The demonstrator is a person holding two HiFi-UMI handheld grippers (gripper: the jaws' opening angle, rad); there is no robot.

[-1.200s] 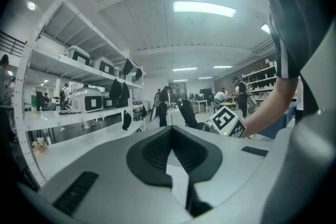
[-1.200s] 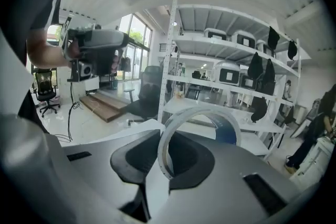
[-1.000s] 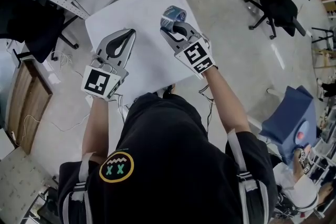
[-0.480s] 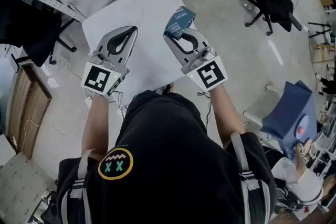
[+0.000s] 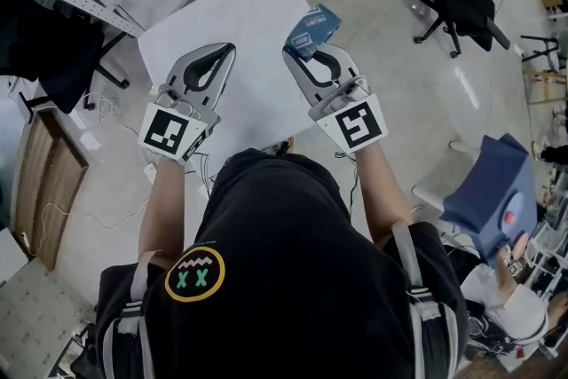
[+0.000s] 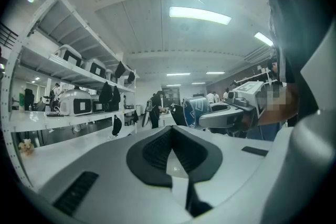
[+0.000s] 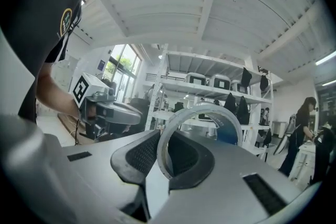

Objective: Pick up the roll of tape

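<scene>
Roll of tape [image 5: 312, 28] pinched by its wall in right gripper [image 5: 304, 51] fingers, jutting past their tips; left gripper [image 5: 224, 51] fingers pressed together

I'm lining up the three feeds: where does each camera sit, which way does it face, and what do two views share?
Head view: on the person's head, looking steeply down at the white table; shows torso, forearms, left gripper, right gripper shut on the roll of tape.
Left gripper view: on that gripper, level along its closed fingers toward shelves; torso upper right.
Right gripper view: on that gripper, along fingers clamping the roll of tape; torso at left.
Shared: each gripper view shows the other gripper.
</scene>
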